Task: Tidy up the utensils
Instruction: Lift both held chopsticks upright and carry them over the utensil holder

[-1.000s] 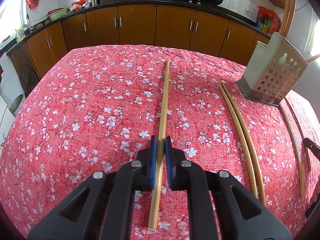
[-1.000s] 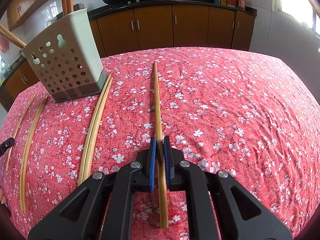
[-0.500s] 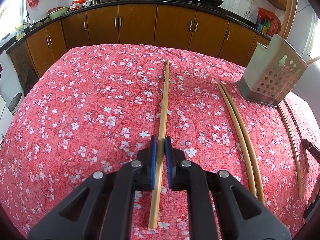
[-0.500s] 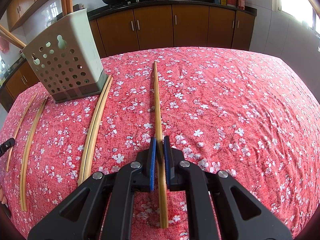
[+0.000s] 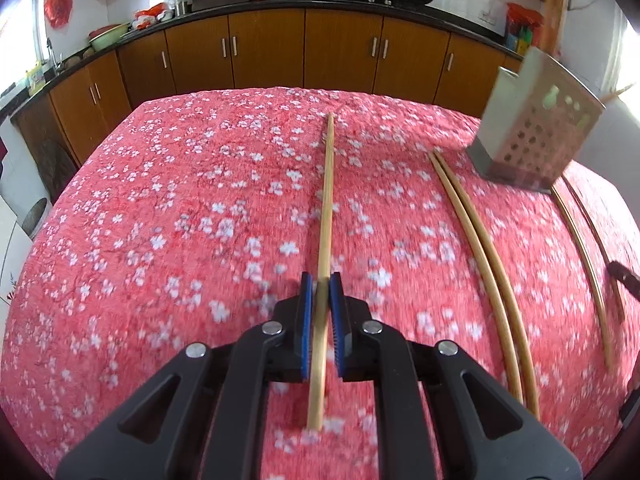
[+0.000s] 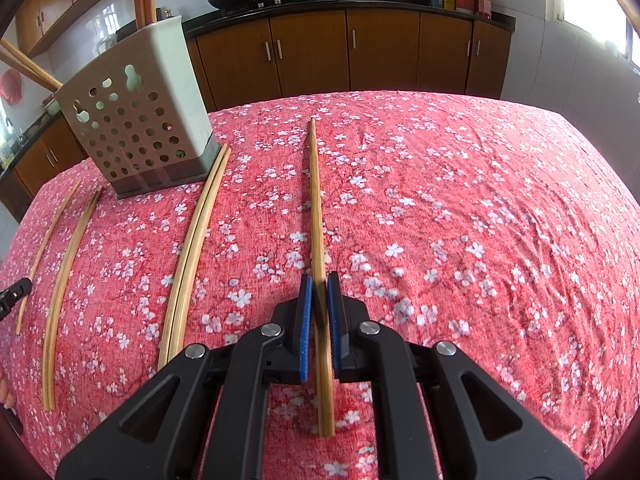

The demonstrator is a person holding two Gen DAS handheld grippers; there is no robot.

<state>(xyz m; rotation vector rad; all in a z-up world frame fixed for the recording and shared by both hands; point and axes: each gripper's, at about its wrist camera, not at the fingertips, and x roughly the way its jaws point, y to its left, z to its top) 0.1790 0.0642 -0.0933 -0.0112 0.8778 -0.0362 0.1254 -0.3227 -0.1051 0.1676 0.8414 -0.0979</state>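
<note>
In the left wrist view my left gripper (image 5: 321, 292) is shut on a bamboo chopstick (image 5: 327, 184) that runs straight away from me over the red flowered cloth. Its near end sticks out below the blue pads. In the right wrist view my right gripper (image 6: 320, 292) is shut the same way on another chopstick (image 6: 315, 192). The grey perforated utensil holder (image 5: 536, 132) stands at the far right of the left view. In the right view the holder (image 6: 136, 120) stands at the far left, with chopsticks leaning out of its top.
A close pair of chopsticks (image 5: 480, 260) lies right of the left-hand one, and two more (image 5: 580, 248) lie beyond the holder. In the right view a pair (image 6: 196, 232) lies beside the holder, with two loose sticks (image 6: 64, 264) further left. Brown kitchen cabinets (image 6: 384, 52) stand behind the table.
Both grippers stay shut on their chopsticks. The left view has gone blurred and shifted slightly. Each chopstick's near end reaches a little less far below the jaws than before.
</note>
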